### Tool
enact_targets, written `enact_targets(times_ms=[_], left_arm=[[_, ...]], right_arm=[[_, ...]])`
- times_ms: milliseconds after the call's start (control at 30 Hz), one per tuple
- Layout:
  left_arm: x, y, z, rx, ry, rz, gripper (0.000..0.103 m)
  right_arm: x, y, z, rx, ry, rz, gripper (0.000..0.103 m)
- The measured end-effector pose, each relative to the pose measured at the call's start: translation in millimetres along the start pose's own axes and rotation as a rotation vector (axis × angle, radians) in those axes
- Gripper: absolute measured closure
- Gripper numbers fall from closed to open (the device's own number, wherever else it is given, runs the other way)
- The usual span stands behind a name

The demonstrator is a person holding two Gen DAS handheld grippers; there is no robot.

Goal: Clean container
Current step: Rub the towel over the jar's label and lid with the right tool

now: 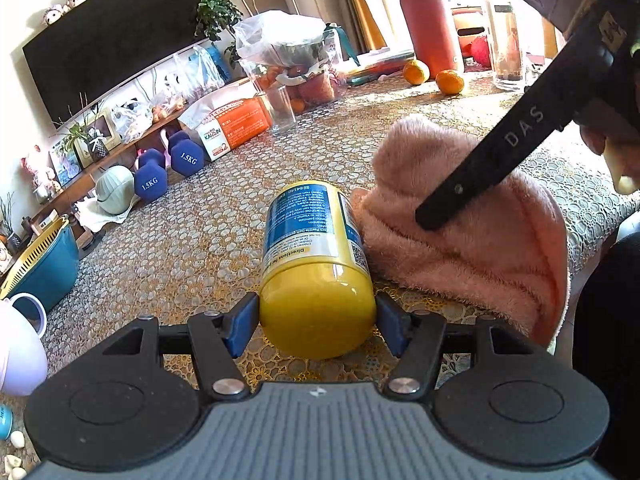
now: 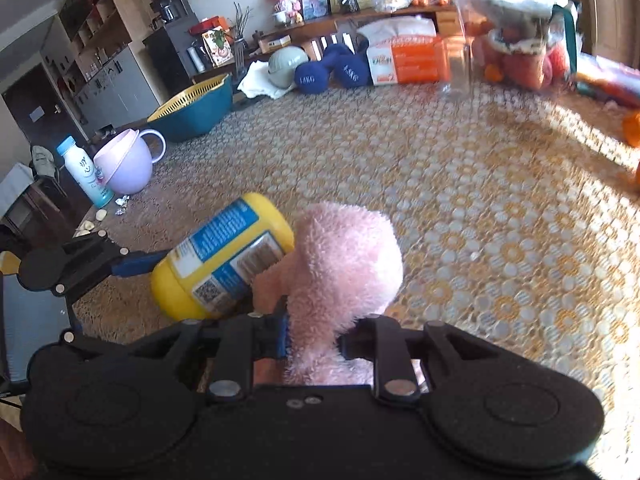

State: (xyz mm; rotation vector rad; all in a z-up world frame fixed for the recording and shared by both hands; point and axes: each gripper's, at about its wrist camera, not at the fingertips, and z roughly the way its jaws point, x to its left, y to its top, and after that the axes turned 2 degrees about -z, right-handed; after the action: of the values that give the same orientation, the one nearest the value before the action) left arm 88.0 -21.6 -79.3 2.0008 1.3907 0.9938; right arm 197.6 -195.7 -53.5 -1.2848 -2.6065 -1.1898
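A yellow container [image 1: 316,280] with a blue and white label lies on its side on the lace tablecloth [image 1: 180,240]. My left gripper [image 1: 316,326] is shut on its yellow end, blue pads on both sides. A fluffy pink cloth [image 1: 472,240] lies against the container's right side. In the right wrist view the container [image 2: 220,256] is at the left, and my right gripper [image 2: 312,336] is shut on the pink cloth [image 2: 344,264], which presses on the container's label. The right gripper's black finger [image 1: 480,160] reaches into the cloth from the upper right.
A lilac mug [image 2: 128,160] and a white bottle [image 2: 84,172] stand at the table's left edge. Blue dumbbells [image 1: 168,168], an orange box [image 1: 236,120], a glass [image 1: 280,108], bagged fruit [image 1: 296,60], oranges [image 1: 448,80] and an orange flask [image 1: 432,20] line the far side.
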Motion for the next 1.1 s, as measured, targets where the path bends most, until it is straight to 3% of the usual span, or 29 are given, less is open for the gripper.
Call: enact_targets(times_ms=[67,200,267,333,533,633,733,867,1000,1100], left_arm=[[-1,0,0,-0.001,0.003,0.003,0.041],[-1,0,0,0.000,0.000,-0.002,0.041],[-1,0,0,0.001,-0.001,-0.008,0.041],[-1,0,0,0.001,0.001,-0.009,0.041],[-1,-1,-1,-0.002,0.005,-0.004,0.041],[-1,-1,-1,-0.004,0.005,-0.001,0.041],[0,-1,-2,-0.006,-0.001,-0.006,0.041],[-1,-1,-3,-0.010,0.000,0.000,0.041],[1,2,-4,-0.016,0.002,-0.001,0.041],[-2,5,-5,-0.025,0.009,0.017,0.041]], right_arm=[[1,-3,6,0.017,0.025,0.020,0.079],[24,-4,8,0.008,-0.107,-0.131,0.069],[33,-5,2,-0.019,-0.166,-0.181,0.039],[41,-7,-2,-0.039,-0.188,-0.212,0.029],[60,-13,22,0.005,-0.253,-0.297,0.023],[65,-13,34,0.020,-0.291,-0.316,0.029],[67,-13,40,0.024,-0.311,-0.345,0.044],[67,-12,35,0.007,-0.307,-0.345,0.080],[56,0,5,-0.079,-0.270,-0.265,0.085],[52,14,-26,-0.152,-0.122,-0.189,0.085]])
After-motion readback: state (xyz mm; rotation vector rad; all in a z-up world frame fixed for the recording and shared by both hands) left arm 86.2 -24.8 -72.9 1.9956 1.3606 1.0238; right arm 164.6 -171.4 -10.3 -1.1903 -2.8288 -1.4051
